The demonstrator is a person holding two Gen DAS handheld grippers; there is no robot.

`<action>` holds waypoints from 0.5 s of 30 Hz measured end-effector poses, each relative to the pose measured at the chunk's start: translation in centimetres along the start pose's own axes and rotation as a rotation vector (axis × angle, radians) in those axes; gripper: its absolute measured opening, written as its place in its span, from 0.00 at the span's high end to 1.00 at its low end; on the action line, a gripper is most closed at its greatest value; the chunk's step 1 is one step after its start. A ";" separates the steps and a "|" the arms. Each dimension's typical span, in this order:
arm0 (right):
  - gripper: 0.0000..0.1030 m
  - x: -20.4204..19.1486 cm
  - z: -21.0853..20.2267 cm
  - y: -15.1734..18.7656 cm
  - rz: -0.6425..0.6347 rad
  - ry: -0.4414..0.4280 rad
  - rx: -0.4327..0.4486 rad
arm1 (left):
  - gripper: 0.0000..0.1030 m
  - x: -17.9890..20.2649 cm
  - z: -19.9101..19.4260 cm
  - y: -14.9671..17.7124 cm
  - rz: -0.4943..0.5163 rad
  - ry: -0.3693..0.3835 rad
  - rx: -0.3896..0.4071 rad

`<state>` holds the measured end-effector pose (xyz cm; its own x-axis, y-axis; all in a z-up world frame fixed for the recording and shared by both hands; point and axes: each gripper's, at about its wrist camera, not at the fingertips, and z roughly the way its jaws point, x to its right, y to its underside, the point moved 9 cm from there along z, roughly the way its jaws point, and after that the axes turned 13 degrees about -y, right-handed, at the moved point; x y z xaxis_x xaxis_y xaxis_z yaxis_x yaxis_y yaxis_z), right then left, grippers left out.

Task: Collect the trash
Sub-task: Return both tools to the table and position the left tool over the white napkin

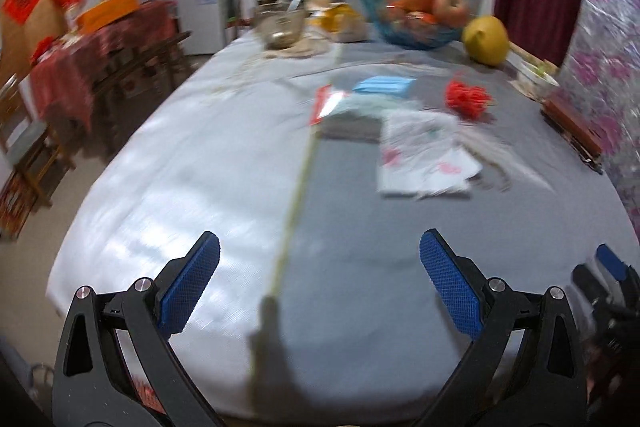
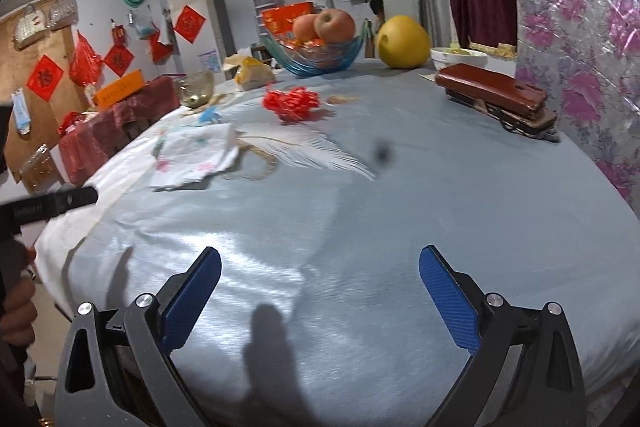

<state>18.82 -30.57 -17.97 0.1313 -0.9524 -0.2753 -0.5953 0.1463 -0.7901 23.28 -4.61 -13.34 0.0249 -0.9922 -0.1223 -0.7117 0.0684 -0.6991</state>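
Loose trash lies mid-table on the grey cloth: a crumpled white printed wrapper (image 1: 428, 155) (image 2: 198, 155), a red plastic tangle (image 1: 468, 99) (image 2: 291, 102), a blue face mask (image 1: 384, 85), a red-and-white packet (image 1: 326, 103), a white feather (image 2: 320, 151) and a small dark scrap (image 2: 383, 151). My left gripper (image 1: 319, 285) is open above the near table edge, well short of the trash. Over the near edge, the right gripper (image 2: 320, 293) hovers open too, with nothing between its fingers. The right gripper's blue tip (image 1: 610, 263) shows at the left wrist view's right edge.
At the far end stand a blue glass fruit bowl (image 2: 320, 61), a yellow pomelo (image 2: 403, 43), a white bowl (image 2: 458, 57) and a metal bowl (image 1: 280, 25). A brown case (image 2: 490, 89) lies along the right edge by the floral wall. Chairs (image 1: 132, 67) stand left. A hand (image 2: 16, 303) holds the left tool.
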 end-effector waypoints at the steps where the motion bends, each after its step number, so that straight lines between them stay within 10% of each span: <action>1: 0.05 0.5 0.0 0.0 0.009 0.008 0.006 | 0.06 0.9 0.2 -0.5 0.016 0.005 0.007; 15: 0.04 0.8 0.6 0.6 -0.100 0.112 0.016 | 0.06 11.1 6.4 -5.8 0.136 0.034 -0.039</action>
<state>19.05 -31.02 -19.03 0.0996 -0.9861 -0.1326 -0.5707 0.0526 -0.8195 32.18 -15.35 -15.14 -0.0969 -0.9770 -0.1901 -0.7334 0.1992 -0.6500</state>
